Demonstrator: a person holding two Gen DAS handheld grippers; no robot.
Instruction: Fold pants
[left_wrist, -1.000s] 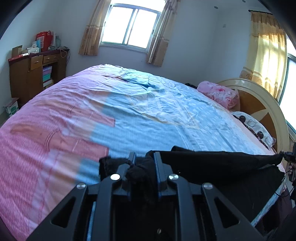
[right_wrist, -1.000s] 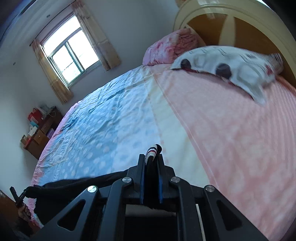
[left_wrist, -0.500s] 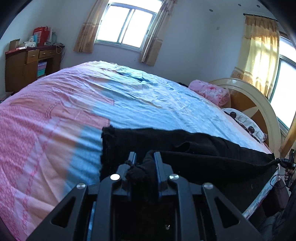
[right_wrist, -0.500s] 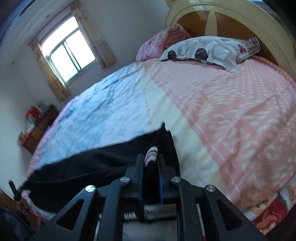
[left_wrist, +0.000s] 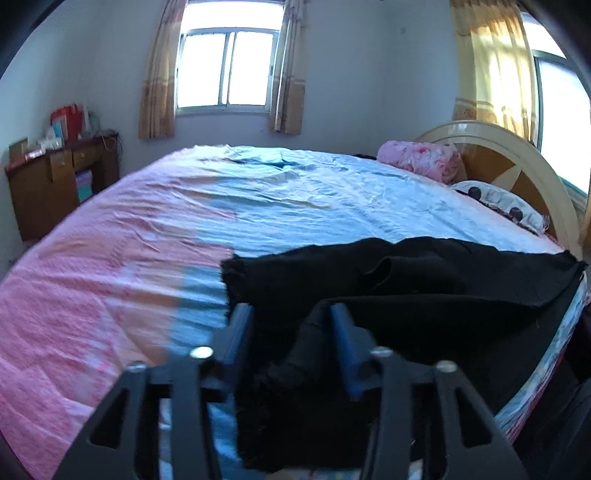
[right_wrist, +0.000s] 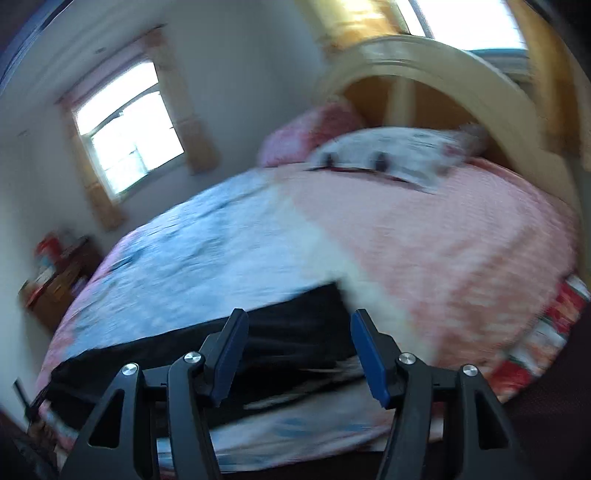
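Black pants (left_wrist: 424, 284) lie on bed (left_wrist: 129, 266) — both claws spread.

This was a bedroom in a home, and most of the space was taken up by a large bed (left_wrist: 110, 280) with a rumpled pink and blue cover, an arched wooden headboard (left_wrist: 517, 166), a rolled pink blanket (left_wrist: 421, 158) and a patterned pillow (left_wrist: 495, 201). Curtained windows (left_wrist: 225, 70) lit the pale walls. In the corner stood a wooden cabinet (left_wrist: 48, 188) with drawers, its top cluttered with boxes and a red bag (left_wrist: 66, 120).
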